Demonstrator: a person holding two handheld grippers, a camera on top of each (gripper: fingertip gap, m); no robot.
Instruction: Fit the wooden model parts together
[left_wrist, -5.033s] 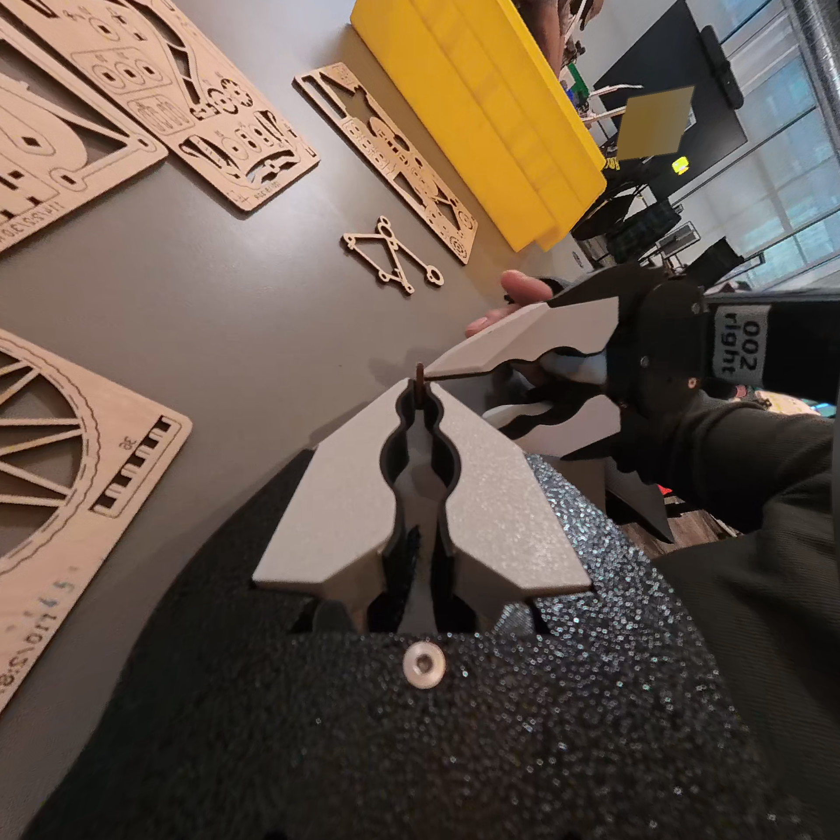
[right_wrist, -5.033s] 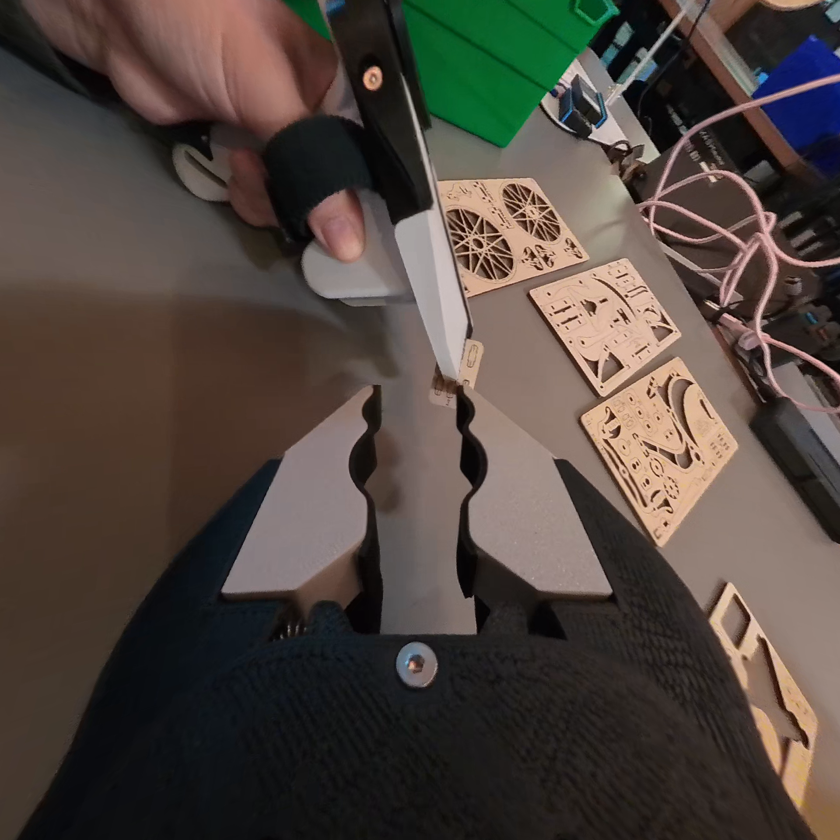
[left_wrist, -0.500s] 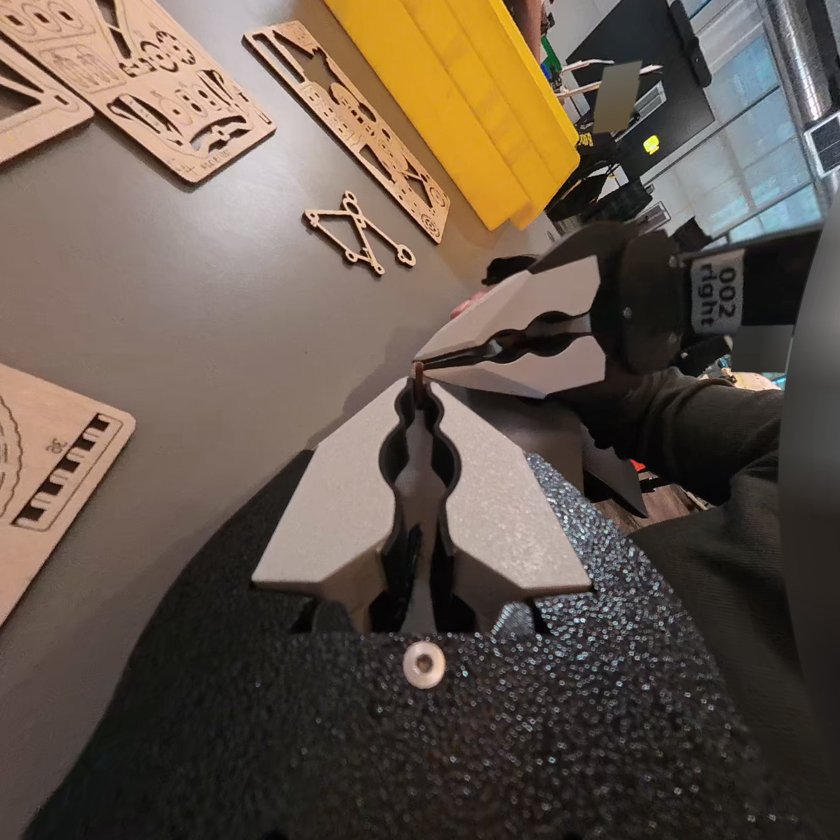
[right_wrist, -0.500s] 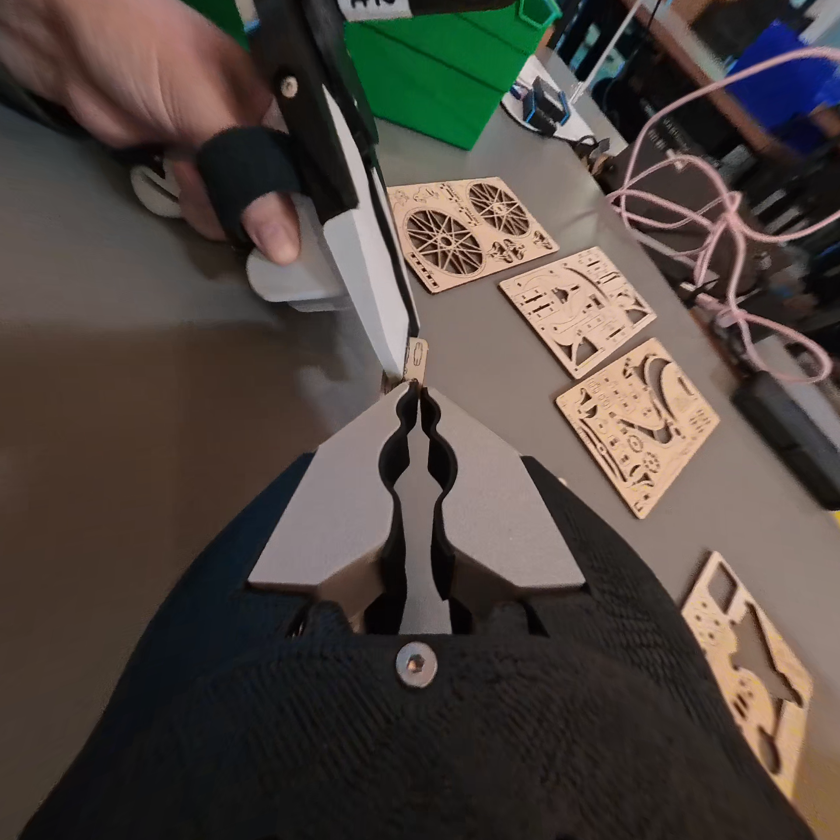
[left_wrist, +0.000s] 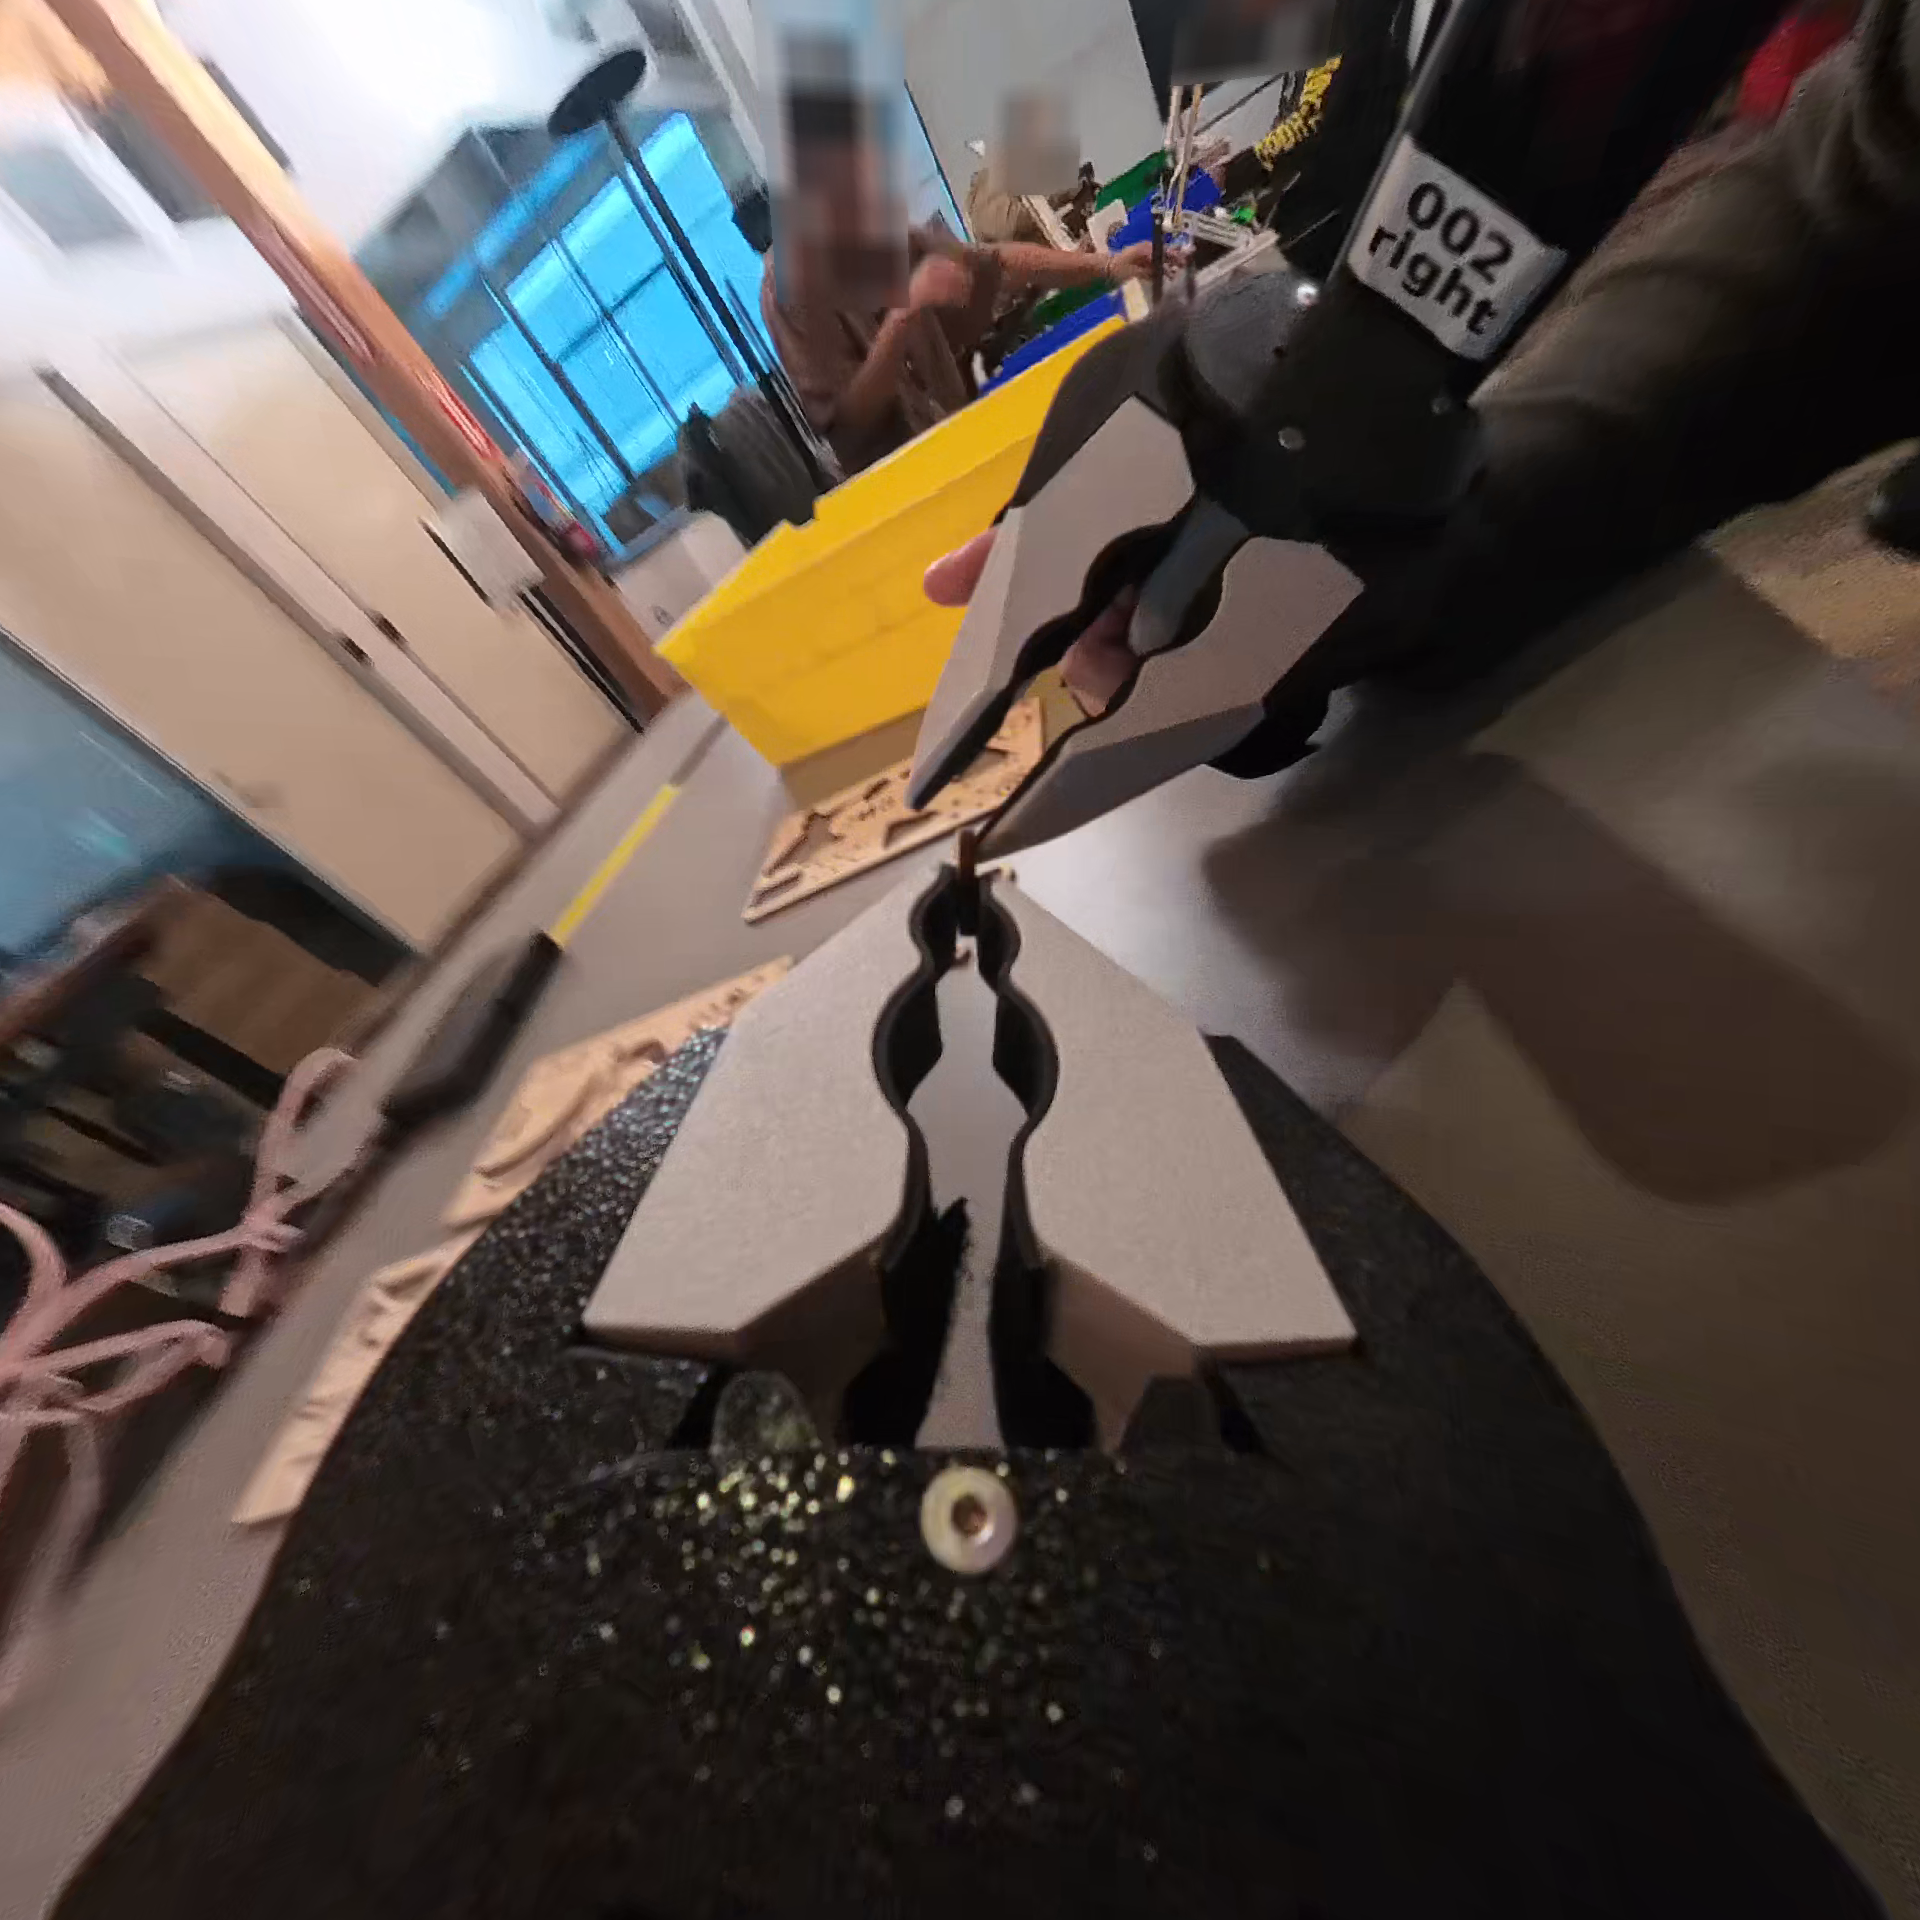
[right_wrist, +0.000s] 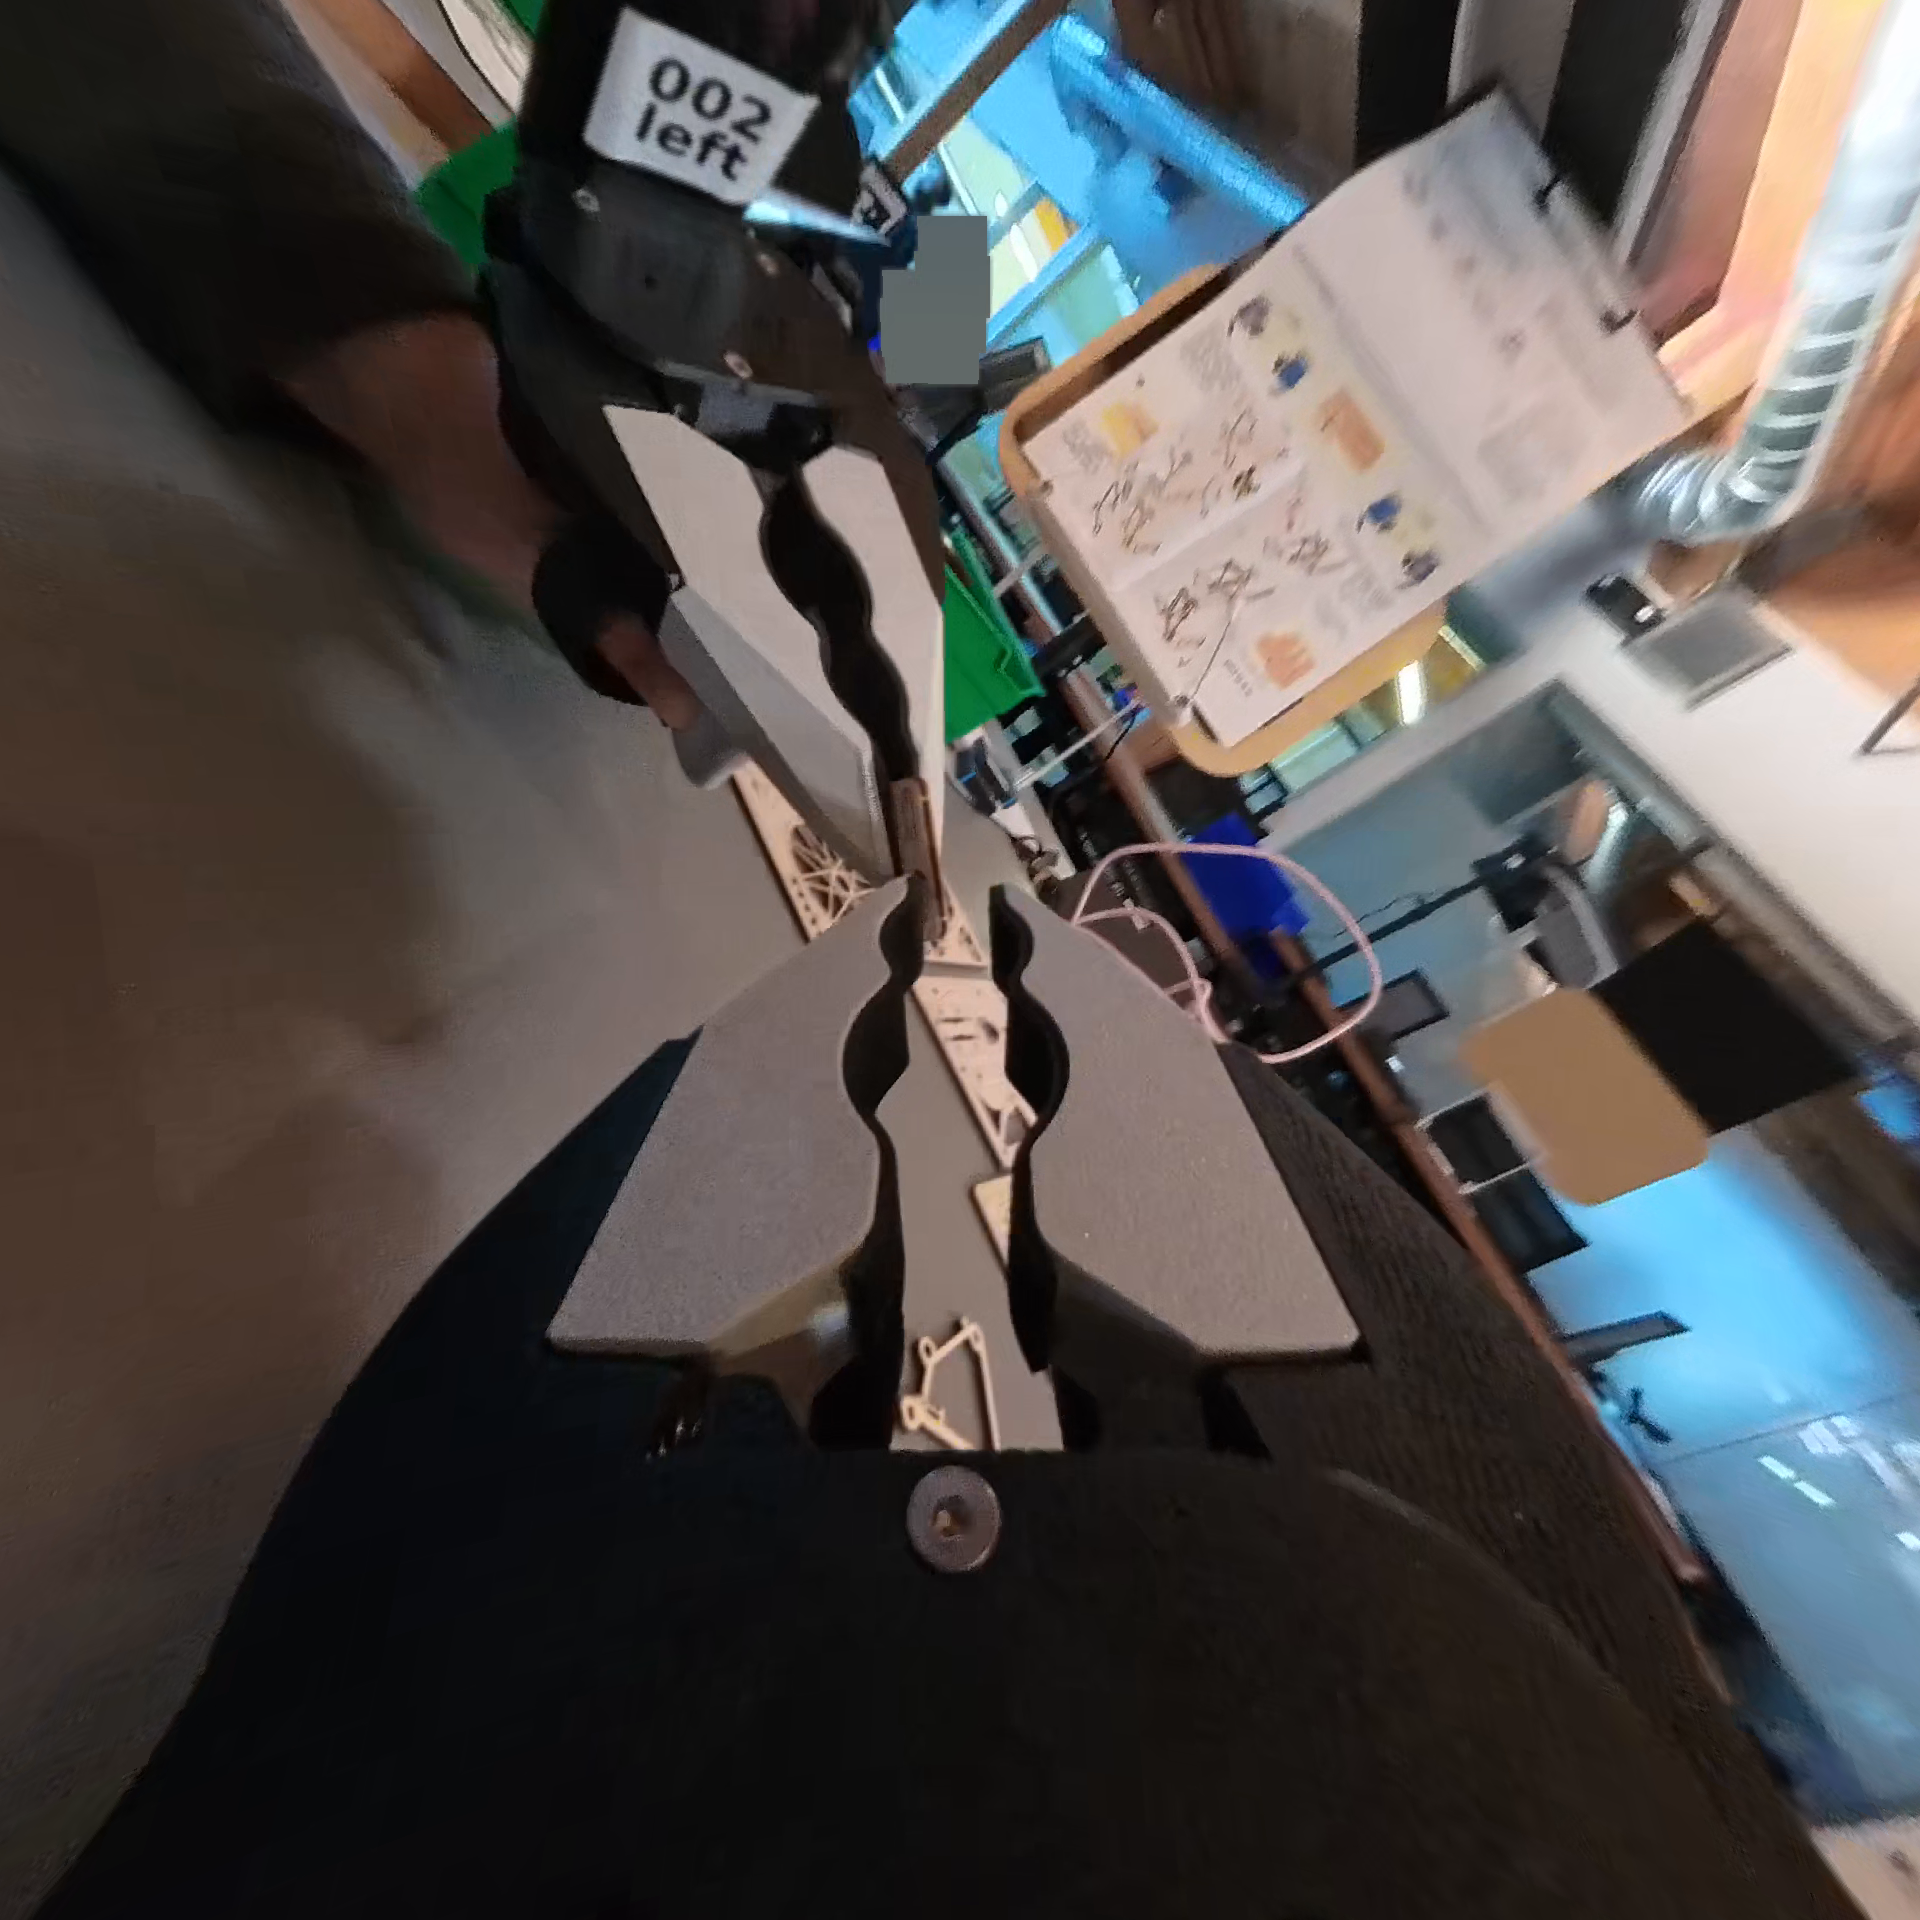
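Observation:
My left gripper (left_wrist: 966, 906) is shut on a small thin wooden model part (left_wrist: 967, 860) that sticks out edge-on past its tips, held above the grey table (left_wrist: 1132, 914). In the right wrist view the left gripper (right_wrist: 914, 831) comes down from above with the same part (right_wrist: 914, 821) at its tips. My right gripper (right_wrist: 951, 891) is open, its jaws a small gap apart, with its left fingertip right beside the part. In the left wrist view the right gripper (left_wrist: 961, 821) points down at the part from the upper right.
A yellow bin (left_wrist: 862, 613) and a wooden cut-out sheet (left_wrist: 852, 847) lie behind the grippers. More sheets (right_wrist: 971, 1023) and a small loose frame piece (right_wrist: 945, 1392) lie on the table. Pink cable (left_wrist: 156, 1278) is at the left edge. A green bin (right_wrist: 982, 665) and an instruction board (right_wrist: 1330, 457) stand beyond.
My right gripper was shut at the part half a second ago and has opened. Both grippers have tilted up, so the views now show the room. The left grip is unchanged.

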